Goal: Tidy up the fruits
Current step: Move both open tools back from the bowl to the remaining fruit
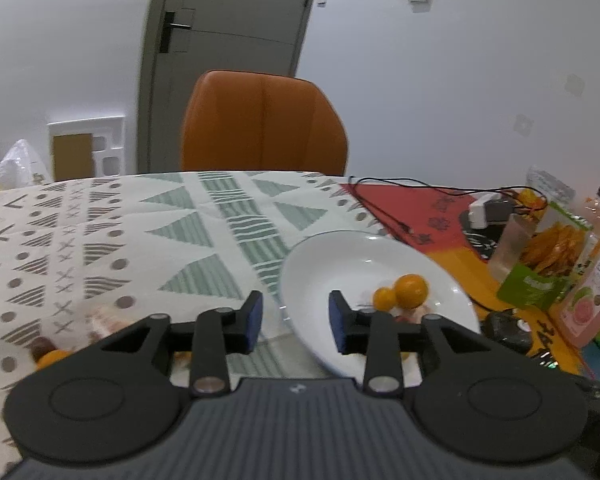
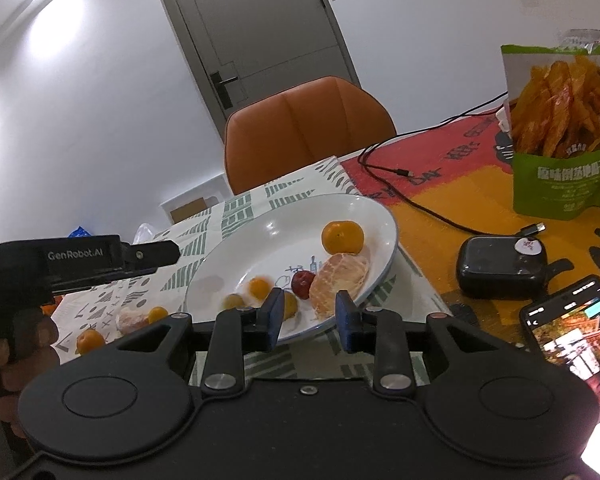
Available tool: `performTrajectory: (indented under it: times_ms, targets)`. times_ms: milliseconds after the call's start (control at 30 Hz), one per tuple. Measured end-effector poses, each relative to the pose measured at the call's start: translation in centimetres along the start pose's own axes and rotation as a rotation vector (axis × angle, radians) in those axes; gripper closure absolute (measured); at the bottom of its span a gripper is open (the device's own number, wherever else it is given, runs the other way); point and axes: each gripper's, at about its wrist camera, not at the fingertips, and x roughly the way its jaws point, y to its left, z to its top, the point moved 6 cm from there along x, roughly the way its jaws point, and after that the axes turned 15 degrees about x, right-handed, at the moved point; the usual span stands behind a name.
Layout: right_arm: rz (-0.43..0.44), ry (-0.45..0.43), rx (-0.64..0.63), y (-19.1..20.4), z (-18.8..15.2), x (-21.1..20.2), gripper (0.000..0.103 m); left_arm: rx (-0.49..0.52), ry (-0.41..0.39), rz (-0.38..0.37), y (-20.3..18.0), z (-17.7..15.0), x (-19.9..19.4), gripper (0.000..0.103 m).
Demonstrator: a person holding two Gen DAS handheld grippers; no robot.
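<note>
A white plate (image 2: 236, 248) holds a whole mandarin (image 2: 342, 237), a peeled mandarin (image 2: 340, 282), a red date (image 2: 302, 283) and several small kumquats (image 2: 259, 287). The plate (image 1: 332, 264) also shows in the left wrist view with the mandarin (image 1: 411, 290) on it. On the cloth left of the plate lie a peeled piece (image 2: 130, 319) and two kumquats (image 2: 89, 340). My right gripper (image 2: 307, 316) is open and empty at the plate's near rim. My left gripper (image 1: 296, 322) is open and empty over the plate's left edge; its body (image 2: 80, 260) shows at the left.
An orange chair (image 1: 264, 124) stands behind the table. At the right are a green snack bag (image 2: 560, 132), a black cable (image 2: 412, 196), a black case (image 2: 500, 266), a phone (image 2: 572, 328) and a juice bottle (image 1: 592, 280).
</note>
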Motion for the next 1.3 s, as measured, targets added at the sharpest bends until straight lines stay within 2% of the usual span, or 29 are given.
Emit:
performTrajectory:
  times_ms: [33, 167, 233, 433, 633, 733, 800, 1000, 1300]
  targets:
    - [0.002, 0.003, 0.000, 0.1, -0.1, 0.1, 0.074, 0.001, 0.003, 0.011, 0.4, -0.1, -0.2, 0.057]
    - [0.015, 0.012, 0.001, 0.8, -0.4, 0.4, 0.074, 0.008, -0.008, 0.042, 1.6, -0.4, -1.3, 0.041]
    - [0.021, 0.014, -0.002, 1.2, -0.6, 0.4, 0.074, 0.013, -0.006, 0.065, 2.2, -0.5, -1.8, 0.031]
    - [0.036, 0.037, -0.013, 2.3, -1.2, 0.8, 0.071, 0.014, -0.027, 0.139, 3.9, -0.9, -3.3, 0.016]
    - [0.056, 0.034, -0.049, 4.0, -1.6, 0.7, 0.050, 0.010, -0.051, 0.187, 5.7, -1.4, -4.8, 0.006]
    - [0.061, 0.017, -0.063, 4.8, -1.7, 0.8, 0.028, -0.006, -0.057, 0.199, 6.7, -1.5, -5.5, 0.003]
    - [0.073, -0.009, -0.073, 5.2, -1.7, 0.7, 0.002, -0.015, -0.062, 0.204, 7.4, -1.6, -6.0, 0.002]
    - [0.111, 0.012, -0.112, 6.9, -1.9, 1.1, 0.000, -0.052, -0.047, 0.214, 8.9, -2.4, -6.8, 0.002]
    - [0.137, 0.040, -0.116, 8.3, -2.9, 1.8, 0.000, -0.055, -0.011, 0.245, 10.0, -4.3, -6.9, 0.002]
